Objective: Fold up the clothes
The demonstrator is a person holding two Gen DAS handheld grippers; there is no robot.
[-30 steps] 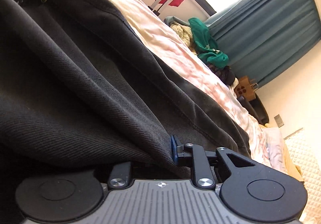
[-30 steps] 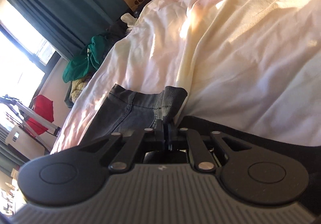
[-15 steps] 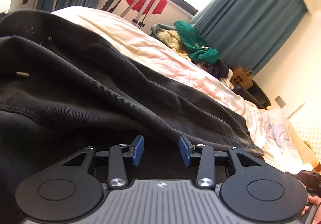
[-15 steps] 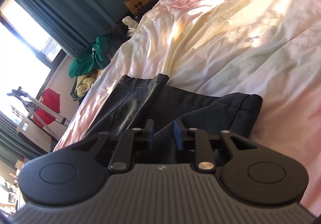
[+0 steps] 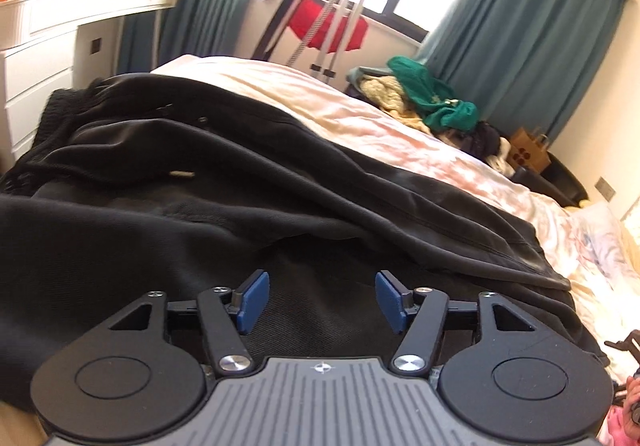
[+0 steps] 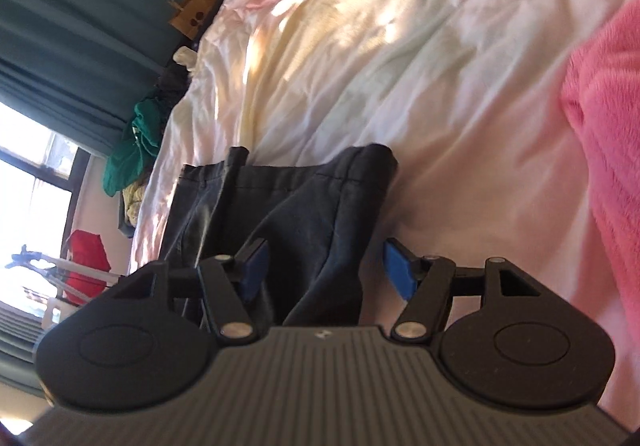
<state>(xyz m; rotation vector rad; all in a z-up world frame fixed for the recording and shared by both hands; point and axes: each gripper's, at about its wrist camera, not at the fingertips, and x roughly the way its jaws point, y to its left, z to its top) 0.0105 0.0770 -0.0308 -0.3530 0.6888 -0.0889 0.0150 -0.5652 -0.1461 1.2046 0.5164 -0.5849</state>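
Black trousers (image 5: 208, 206) lie folded lengthwise on the pale bedsheet (image 5: 400, 130), with creases across the upper layer. My left gripper (image 5: 320, 300) is open and empty, hovering just above the cloth near its near edge. In the right wrist view the trousers' hem end (image 6: 304, 198) lies on the sheet (image 6: 440, 66). My right gripper (image 6: 324, 270) is open and empty, with the hem cloth just ahead of and below its blue pads.
A pile of green and cream clothes (image 5: 424, 98) sits at the bed's far side, with a paper bag (image 5: 528, 154) beyond. A white dresser (image 5: 44, 46) stands at left. A drying rack with a red item (image 5: 328, 26) is by the window. A pink fleece (image 6: 604, 114) lies at right.
Both grippers were shut on the trousers a second ago. Both have opened, let the cloth drop onto the bed, and pulled back from it.
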